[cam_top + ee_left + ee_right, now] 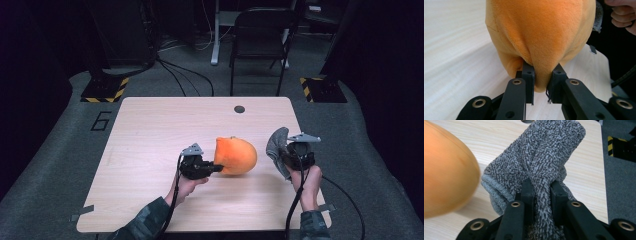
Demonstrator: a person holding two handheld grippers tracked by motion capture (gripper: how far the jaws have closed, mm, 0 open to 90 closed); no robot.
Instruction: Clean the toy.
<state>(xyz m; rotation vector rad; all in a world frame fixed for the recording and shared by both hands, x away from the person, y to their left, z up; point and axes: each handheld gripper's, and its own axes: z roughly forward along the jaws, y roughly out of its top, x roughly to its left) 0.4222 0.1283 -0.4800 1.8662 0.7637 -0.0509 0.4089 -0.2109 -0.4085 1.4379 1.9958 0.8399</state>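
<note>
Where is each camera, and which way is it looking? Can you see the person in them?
High view: sits above the person's side, looks forward and down on the table; both forearms, hands and claws show, the left claw and the right claw.
Left gripper view: rides the left claw, looks along its jaws pinching the orange plush toy; the other hand's fingers show.
Right gripper view: rides the right claw, looks along its jaws clamping the grey cloth.
All three views share the orange toy and wooden tabletop.

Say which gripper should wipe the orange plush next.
Right, probably: the right gripper is already shut on the grey cloth beside the orange plush, while the left gripper pinches a fold of it.
</note>
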